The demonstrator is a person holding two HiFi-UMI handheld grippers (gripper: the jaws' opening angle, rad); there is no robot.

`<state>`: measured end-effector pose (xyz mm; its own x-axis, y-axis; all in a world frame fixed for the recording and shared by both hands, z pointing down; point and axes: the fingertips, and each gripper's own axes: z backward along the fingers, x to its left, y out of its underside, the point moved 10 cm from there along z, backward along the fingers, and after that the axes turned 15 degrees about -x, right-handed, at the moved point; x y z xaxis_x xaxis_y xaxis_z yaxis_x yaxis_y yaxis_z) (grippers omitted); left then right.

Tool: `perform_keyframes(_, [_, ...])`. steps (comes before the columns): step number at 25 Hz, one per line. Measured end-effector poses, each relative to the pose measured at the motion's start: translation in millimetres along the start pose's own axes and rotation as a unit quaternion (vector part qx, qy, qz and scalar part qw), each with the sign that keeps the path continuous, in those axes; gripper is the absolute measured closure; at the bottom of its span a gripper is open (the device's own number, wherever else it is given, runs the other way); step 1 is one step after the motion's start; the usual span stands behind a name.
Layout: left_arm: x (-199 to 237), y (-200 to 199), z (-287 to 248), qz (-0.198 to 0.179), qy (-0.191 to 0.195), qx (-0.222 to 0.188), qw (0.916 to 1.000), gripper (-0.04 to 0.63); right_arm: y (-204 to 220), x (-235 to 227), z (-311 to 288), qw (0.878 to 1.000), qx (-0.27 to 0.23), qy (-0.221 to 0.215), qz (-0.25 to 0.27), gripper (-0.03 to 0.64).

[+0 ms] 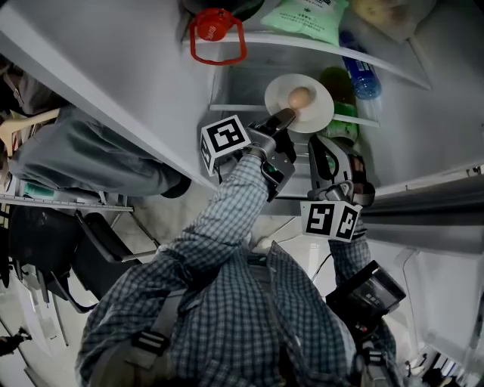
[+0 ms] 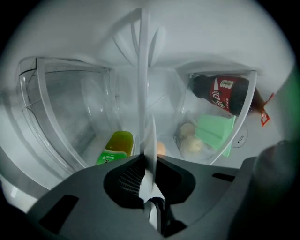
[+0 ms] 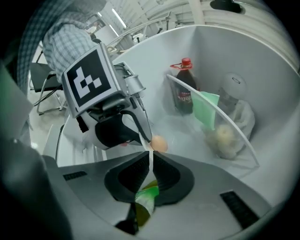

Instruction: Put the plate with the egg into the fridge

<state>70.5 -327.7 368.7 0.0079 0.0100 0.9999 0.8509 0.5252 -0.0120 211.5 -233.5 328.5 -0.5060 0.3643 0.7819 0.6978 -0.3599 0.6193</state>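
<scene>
A white plate (image 1: 318,108) with a brown egg (image 1: 300,97) on it is held level inside the open fridge, above a clear shelf. My left gripper (image 1: 286,116) is shut on the plate's near-left rim. My right gripper (image 1: 319,143) is shut on the near rim beside it. In the left gripper view the plate (image 2: 150,136) runs edge-on between the jaws of the left gripper (image 2: 149,161), with the egg (image 2: 161,147) just behind. The right gripper view shows the rim (image 3: 150,161) pinched by the right gripper (image 3: 150,159), the egg (image 3: 159,144) beyond, and the left gripper (image 3: 140,126) opposite.
A green bottle (image 1: 337,82) lies below the plate and a blue-capped bottle (image 1: 360,74) beside it. On the shelf above are a red ring handle (image 1: 217,36) and a green packet (image 1: 306,17). A cola bottle (image 2: 220,91) and bagged food (image 2: 192,143) fill the compartment at right.
</scene>
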Motion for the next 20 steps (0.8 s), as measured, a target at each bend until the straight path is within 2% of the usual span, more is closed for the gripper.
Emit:
perform_keyframes(3, [0, 0, 0, 0.002, 0.000, 0.001, 1.0000, 0.568, 0, -1, -6, 1.000, 0.008, -0.013, 0.025, 0.599])
perform_keyframes(6, [0, 0, 0, 0.001, 0.000, 0.001, 1.0000, 0.568, 0, -1, -12, 0.999, 0.015, -0.030, 0.042, 0.551])
perform_keyframes(12, [0, 0, 1, 0.001, 0.000, 0.002, 1.0000, 0.568, 1, 6, -21, 0.990, 0.024, -0.056, 0.130, 0.549])
perform_keyframes(20, [1, 0, 0, 0.007, 0.002, 0.005, 1.0000, 0.568, 3, 11, -29, 0.980, 0.021, -0.056, 0.192, 0.551])
